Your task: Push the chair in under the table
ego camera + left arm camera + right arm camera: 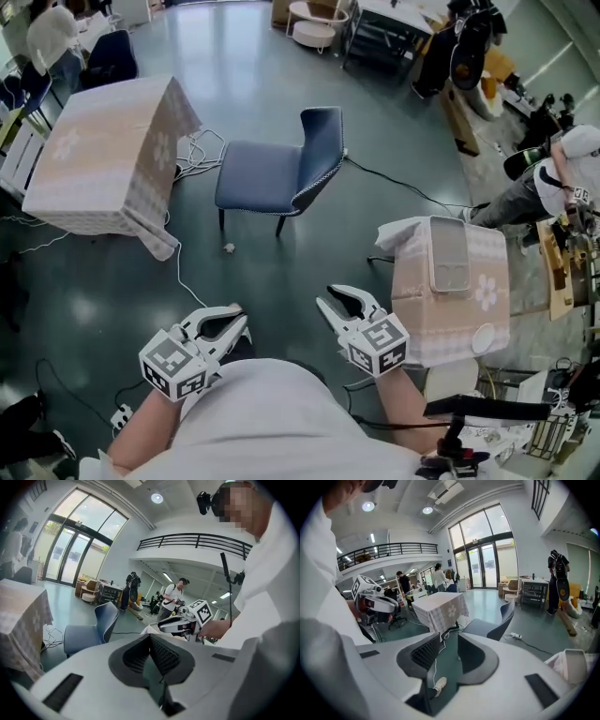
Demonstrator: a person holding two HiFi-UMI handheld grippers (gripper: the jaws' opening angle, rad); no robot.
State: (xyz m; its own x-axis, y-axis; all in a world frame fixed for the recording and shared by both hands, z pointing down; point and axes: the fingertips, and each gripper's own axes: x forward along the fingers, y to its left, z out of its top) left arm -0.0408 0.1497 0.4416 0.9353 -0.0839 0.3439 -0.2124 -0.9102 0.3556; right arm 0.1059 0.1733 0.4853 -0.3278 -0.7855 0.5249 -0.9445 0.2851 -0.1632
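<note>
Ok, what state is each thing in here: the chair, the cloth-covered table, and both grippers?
chair: upright, out on the floor apart from the table, not pushed in.
table: covered by a draped cloth, no chair under it.
left gripper: jaws together, empty.
right gripper: jaws a little apart, nothing between them.

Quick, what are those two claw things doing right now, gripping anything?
Left gripper: closed, holding nothing.
Right gripper: open, holding nothing.

Bright daylight from tall windows [487, 550]; fisheye edges bend, near jaws perhaps slightly soft.
</note>
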